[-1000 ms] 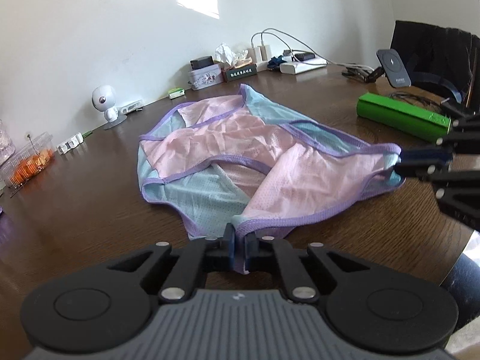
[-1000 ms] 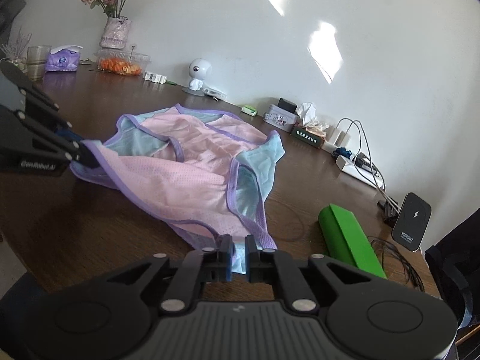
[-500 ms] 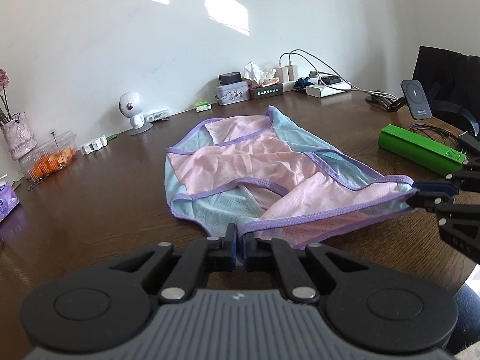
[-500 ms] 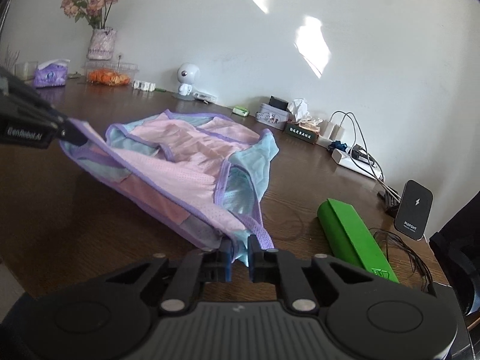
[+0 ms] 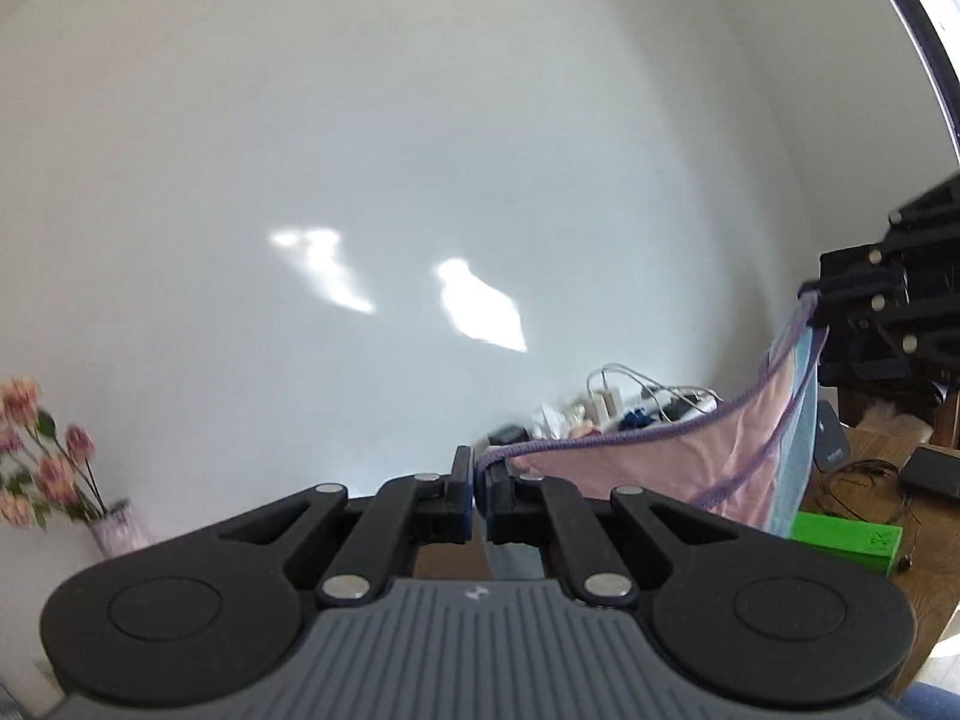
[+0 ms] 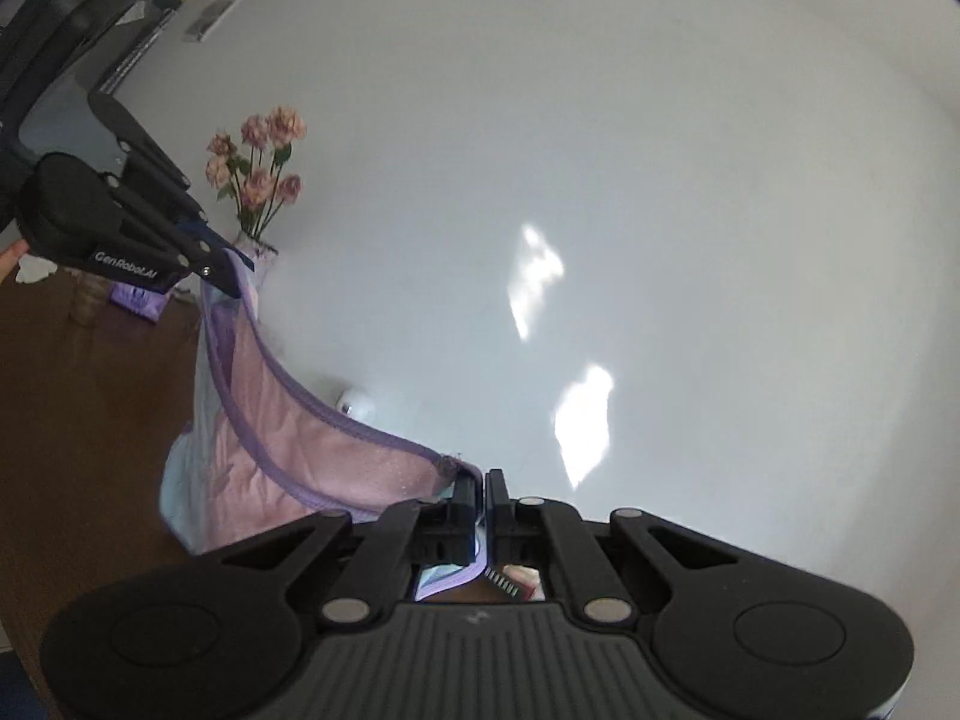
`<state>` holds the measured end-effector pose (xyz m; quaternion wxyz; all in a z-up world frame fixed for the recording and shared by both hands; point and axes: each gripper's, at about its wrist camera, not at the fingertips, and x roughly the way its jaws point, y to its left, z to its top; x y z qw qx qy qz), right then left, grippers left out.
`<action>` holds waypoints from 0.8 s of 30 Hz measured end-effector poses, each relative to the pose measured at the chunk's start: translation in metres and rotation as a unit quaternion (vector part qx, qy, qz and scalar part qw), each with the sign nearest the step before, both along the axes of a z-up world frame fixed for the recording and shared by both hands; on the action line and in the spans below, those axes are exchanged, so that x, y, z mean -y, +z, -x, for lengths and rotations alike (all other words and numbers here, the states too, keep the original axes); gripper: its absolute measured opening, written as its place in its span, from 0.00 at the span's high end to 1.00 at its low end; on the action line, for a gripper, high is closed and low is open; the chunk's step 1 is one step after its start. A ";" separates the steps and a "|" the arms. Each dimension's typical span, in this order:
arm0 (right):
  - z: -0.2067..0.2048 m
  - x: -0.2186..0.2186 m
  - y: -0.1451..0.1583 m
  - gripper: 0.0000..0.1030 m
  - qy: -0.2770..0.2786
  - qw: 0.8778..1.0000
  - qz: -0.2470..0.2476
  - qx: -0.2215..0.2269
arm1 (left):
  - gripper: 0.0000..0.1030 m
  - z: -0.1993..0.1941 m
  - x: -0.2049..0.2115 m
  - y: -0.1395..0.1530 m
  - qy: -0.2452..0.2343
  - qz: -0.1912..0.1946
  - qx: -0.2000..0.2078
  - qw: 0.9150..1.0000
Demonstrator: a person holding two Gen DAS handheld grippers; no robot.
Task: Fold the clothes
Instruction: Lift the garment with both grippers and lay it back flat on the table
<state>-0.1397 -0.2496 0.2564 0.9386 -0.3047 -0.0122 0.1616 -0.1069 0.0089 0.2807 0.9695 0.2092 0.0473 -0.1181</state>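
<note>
A pink and light-blue mesh garment (image 5: 708,456) with purple trim hangs in the air between my two grippers, well above the brown table (image 6: 90,396). My left gripper (image 5: 479,480) is shut on one end of its purple hem. My right gripper (image 6: 483,489) is shut on the other end. In the left wrist view the right gripper (image 5: 810,300) shows at the right edge, pinching the hem. In the right wrist view the left gripper (image 6: 231,276) shows at upper left, and the garment (image 6: 270,456) drapes down from it. Both cameras point up at the white wall.
A green box (image 5: 846,540), a dark phone stand (image 5: 831,444) and cables (image 5: 864,480) lie on the table at the right. Chargers and small boxes (image 5: 606,408) sit along the wall. A vase of pink flowers (image 6: 258,180) and a purple tissue pack (image 6: 141,300) stand at the left.
Both grippers have risen and tilted upward, lifting the garment off the table. It hung partly on the table before and now hangs free between them.
</note>
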 end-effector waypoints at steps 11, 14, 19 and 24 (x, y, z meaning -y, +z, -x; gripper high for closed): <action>-0.144 -0.008 0.094 0.98 0.009 0.998 0.015 -0.067 | 0.97 -0.134 -0.005 0.076 -0.025 0.014 -0.084 0.996; -0.228 -0.021 0.064 0.98 -0.006 0.993 0.003 -0.117 | 0.97 -0.217 -0.006 0.048 0.001 0.018 -0.124 0.992; -0.326 -0.051 0.033 1.00 -0.065 0.992 -0.040 -0.098 | 0.98 -0.311 -0.006 0.039 0.044 0.005 -0.116 0.992; -0.288 -0.050 0.094 1.00 -0.048 0.994 -0.100 0.020 | 0.97 -0.260 -0.007 0.102 0.035 0.016 0.007 0.999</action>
